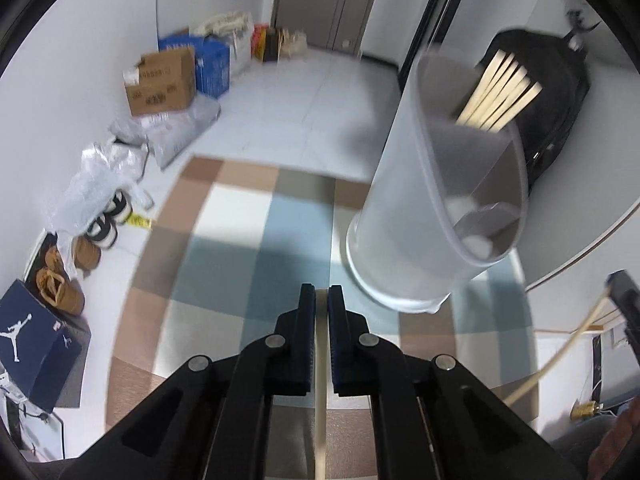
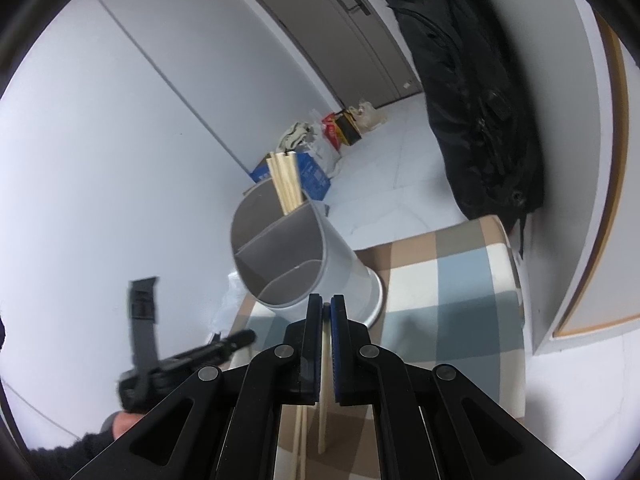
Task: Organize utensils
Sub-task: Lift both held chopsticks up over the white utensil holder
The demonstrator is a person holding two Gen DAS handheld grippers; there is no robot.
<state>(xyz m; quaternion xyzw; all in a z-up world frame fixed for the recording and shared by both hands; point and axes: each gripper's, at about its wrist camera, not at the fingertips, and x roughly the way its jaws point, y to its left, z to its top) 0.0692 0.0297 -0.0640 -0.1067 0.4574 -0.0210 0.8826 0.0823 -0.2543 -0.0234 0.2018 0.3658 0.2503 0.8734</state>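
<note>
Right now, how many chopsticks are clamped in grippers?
2: one chopstick in the shut left gripper, a second chopstick in the shut right gripper. A bundle stands in the holder.

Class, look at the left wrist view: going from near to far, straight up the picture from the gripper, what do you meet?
left gripper shut on a chopstick → checked cloth → white tiled floor → grey door.
</note>
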